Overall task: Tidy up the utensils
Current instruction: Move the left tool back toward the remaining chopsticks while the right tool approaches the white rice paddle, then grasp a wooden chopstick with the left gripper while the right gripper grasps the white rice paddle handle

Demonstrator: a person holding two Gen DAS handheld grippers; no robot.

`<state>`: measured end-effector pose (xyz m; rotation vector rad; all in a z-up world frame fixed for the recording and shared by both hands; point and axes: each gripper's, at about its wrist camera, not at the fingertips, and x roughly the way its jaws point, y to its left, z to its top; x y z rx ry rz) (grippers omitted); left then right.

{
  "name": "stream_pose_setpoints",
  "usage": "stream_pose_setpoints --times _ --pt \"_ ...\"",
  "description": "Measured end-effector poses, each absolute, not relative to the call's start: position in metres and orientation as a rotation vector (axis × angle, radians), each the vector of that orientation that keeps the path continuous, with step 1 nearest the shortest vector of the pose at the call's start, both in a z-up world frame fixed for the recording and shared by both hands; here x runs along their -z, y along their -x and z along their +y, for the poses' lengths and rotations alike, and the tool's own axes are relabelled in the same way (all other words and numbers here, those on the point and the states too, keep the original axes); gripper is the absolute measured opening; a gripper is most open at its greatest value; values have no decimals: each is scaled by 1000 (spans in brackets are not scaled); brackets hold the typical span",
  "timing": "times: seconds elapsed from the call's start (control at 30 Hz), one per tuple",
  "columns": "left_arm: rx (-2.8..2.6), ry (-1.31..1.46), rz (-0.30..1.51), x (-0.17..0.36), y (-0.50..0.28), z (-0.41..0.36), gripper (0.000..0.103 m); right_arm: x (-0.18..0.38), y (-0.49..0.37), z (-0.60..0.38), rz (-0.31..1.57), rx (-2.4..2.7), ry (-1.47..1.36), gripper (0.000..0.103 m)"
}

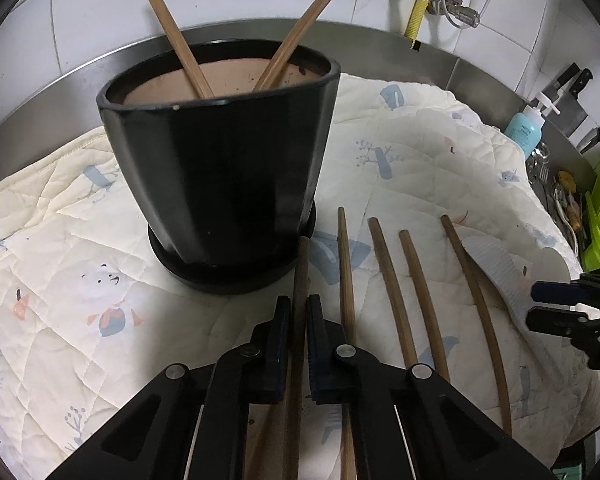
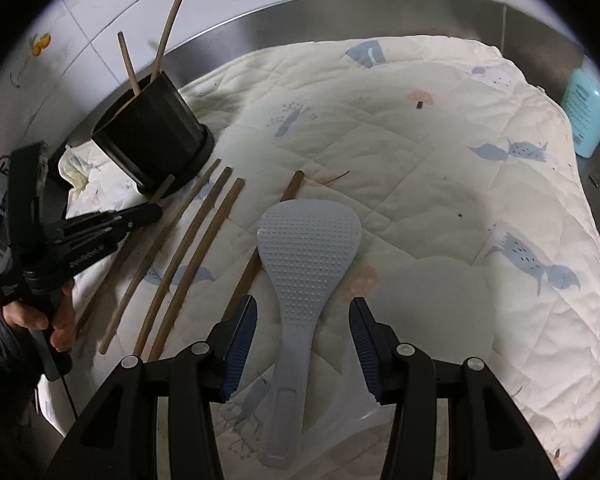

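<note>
Hand-held gripper above quilted cloth

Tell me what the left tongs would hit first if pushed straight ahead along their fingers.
Probably the black pot. The left tongs are closed on a chopstick whose tip already reaches the pot's saucer, so the saucer's rim likely comes first, though depth is hard to judge.

pot blk | chopsticks brn | paddle grey-ish, dotted | quilt cream, blue prints
</note>
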<state>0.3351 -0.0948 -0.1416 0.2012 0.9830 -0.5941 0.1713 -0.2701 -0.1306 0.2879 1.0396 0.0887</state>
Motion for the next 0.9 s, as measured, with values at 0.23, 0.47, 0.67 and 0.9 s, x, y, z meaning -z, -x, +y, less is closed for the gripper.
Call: stream_pose_setpoints --times 0.23,0.47,0.67,0.9 --pt "612 -189 952 127 -329 -90 6 134 -180 -268 1057 -94 -285 53" --pt "621 -174 939 117 -325 -78 6 140 -195 -268 1090 -88 -272 53" --pt "626 -151 920 106 -322 -70 6 139 -202 -262 1129 -90 -234 60" --pt "628 -136 905 97 -319 -62 6 140 -206 -262 1126 -65 -244 60"
